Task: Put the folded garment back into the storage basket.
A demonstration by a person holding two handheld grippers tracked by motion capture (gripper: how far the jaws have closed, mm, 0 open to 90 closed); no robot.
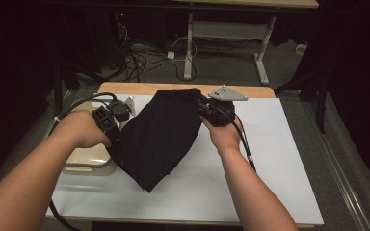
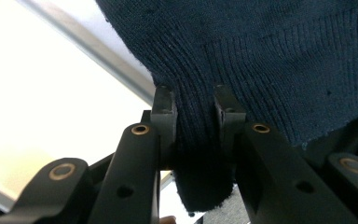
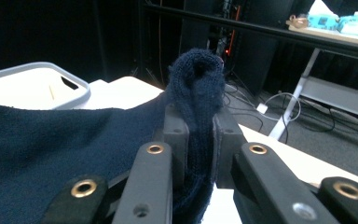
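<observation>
My left gripper (image 1: 110,126) pinches a ribbed edge of a dark navy knitted garment (image 1: 159,137), beside a cream bin (image 1: 89,161) with a grey rim. The soft cloth hangs stretched over the white table (image 1: 270,159). My right gripper (image 1: 206,107) clamps a bunched fold of it.
</observation>
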